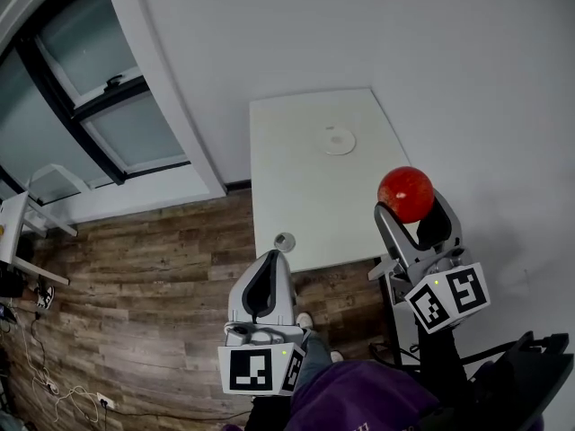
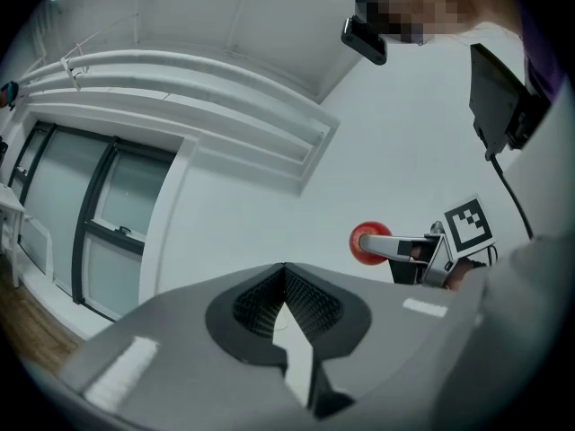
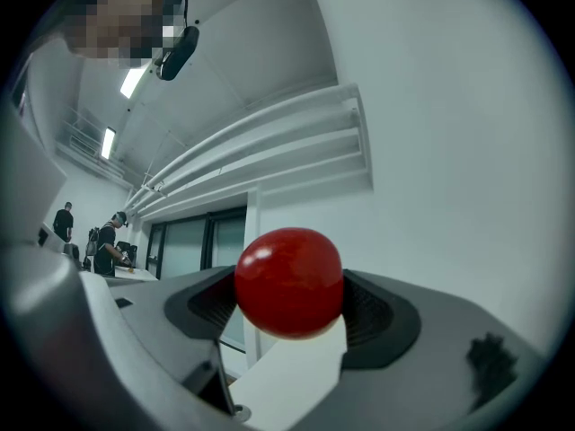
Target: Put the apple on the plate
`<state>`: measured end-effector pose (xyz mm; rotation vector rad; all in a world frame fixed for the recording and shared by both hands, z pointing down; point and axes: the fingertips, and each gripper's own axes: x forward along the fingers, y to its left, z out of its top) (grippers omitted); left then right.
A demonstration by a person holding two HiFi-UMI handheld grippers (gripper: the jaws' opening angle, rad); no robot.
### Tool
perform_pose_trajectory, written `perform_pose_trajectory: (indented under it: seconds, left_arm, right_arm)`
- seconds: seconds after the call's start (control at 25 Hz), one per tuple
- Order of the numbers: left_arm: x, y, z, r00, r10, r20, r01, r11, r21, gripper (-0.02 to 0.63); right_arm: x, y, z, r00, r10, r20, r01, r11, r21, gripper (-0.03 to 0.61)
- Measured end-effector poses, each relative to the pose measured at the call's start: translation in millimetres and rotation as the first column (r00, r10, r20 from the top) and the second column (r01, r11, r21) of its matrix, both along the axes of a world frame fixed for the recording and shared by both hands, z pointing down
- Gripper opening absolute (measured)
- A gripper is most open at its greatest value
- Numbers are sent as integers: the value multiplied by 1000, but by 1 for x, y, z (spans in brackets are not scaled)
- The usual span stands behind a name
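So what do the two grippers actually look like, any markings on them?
The left gripper and right gripper match: light grey moulded shells with black ribbed pads lining the jaws. Each carries a white cube printed with black square markers. The person's clothing is purple.

the left tongs (image 1: 278, 255) and right tongs (image 1: 409, 203) are pale grey shells with black ribbed pads (image 2: 256, 308); each carries a white cube (image 1: 260, 369) with black square markers. the person wears purple clothing (image 1: 359, 400).
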<state>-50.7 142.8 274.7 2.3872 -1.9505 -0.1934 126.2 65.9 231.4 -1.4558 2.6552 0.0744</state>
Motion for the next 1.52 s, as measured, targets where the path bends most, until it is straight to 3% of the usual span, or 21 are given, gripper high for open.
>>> perform_pose_trajectory:
  seconds: [0.44, 0.68, 0.92, 1.52]
  left_arm:
    - [-32, -100, 0, 997, 72, 11, -72, 997, -2, 6]
    - [-46, -126, 6, 994, 108, 3, -107, 994, -21, 6]
    - [-45, -147, 15, 993, 116, -9, -116, 992, -46, 7]
    - [-29, -239, 38, 999, 51, 7, -50, 992, -117, 6]
  right_arm:
    - [-31, -90, 5, 998, 69, 4, -69, 998, -13, 364]
    - [-45, -108, 13, 994, 107, -3, -107, 993, -39, 364]
    - [-33, -126, 28, 989, 148, -25, -149, 986, -77, 364]
    - [-27, -250, 78, 996, 72, -57, -81, 981, -178, 364]
